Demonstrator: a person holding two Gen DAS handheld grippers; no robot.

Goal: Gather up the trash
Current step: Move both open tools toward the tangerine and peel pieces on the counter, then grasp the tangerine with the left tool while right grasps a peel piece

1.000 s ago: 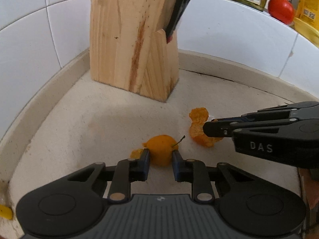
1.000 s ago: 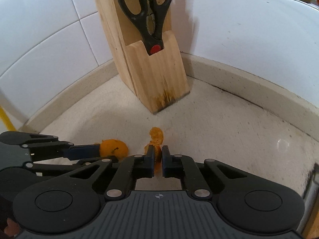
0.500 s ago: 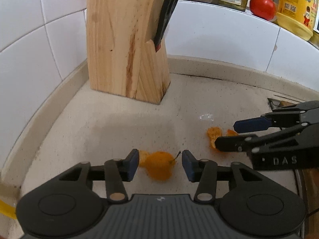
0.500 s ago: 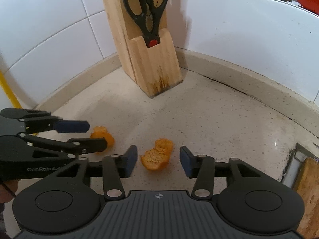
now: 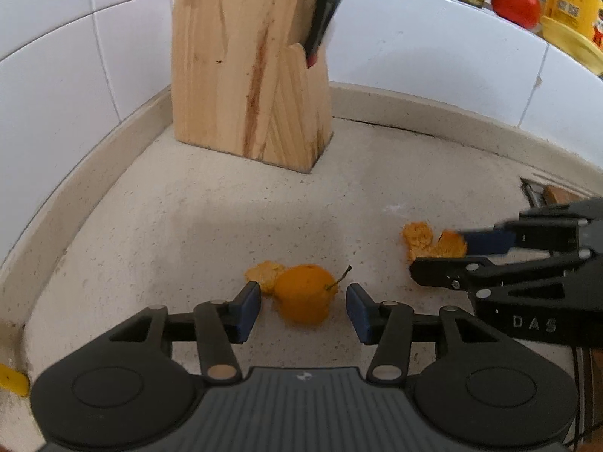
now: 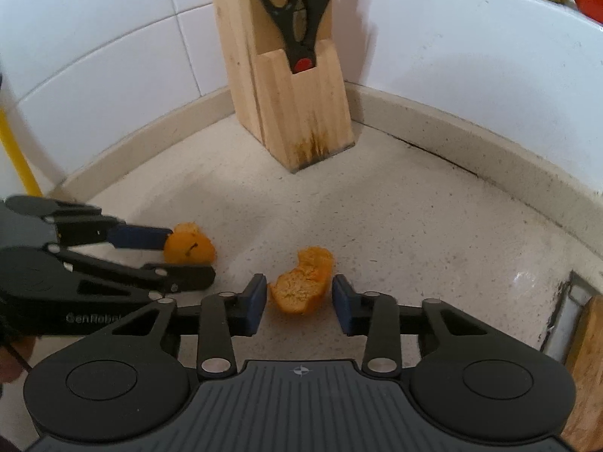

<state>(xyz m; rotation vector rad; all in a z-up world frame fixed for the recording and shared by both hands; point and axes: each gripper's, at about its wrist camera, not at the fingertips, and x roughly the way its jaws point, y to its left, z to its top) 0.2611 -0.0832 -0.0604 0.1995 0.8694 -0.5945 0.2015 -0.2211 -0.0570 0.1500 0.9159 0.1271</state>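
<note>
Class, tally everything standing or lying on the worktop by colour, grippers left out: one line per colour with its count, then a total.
Orange: 2, the peel piece with a stem and the torn peel piece
Pale wood: 1, the knife block
Black: 1, the scissors slotted in the block
Total: 4

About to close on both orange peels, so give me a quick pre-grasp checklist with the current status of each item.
1. Stemmed peel piece sits between the left gripper jaws: ok.
2. Left jaws pressing on it: not ok, gaps show on both sides.
3. Curled peel sits between the right gripper jaws: ok.
4. Right jaws gripping: not ok, they are closing but not yet touching.
5. The two grippers are apart from each other: ok.
6. Knife block stands well behind both peels: ok.
</note>
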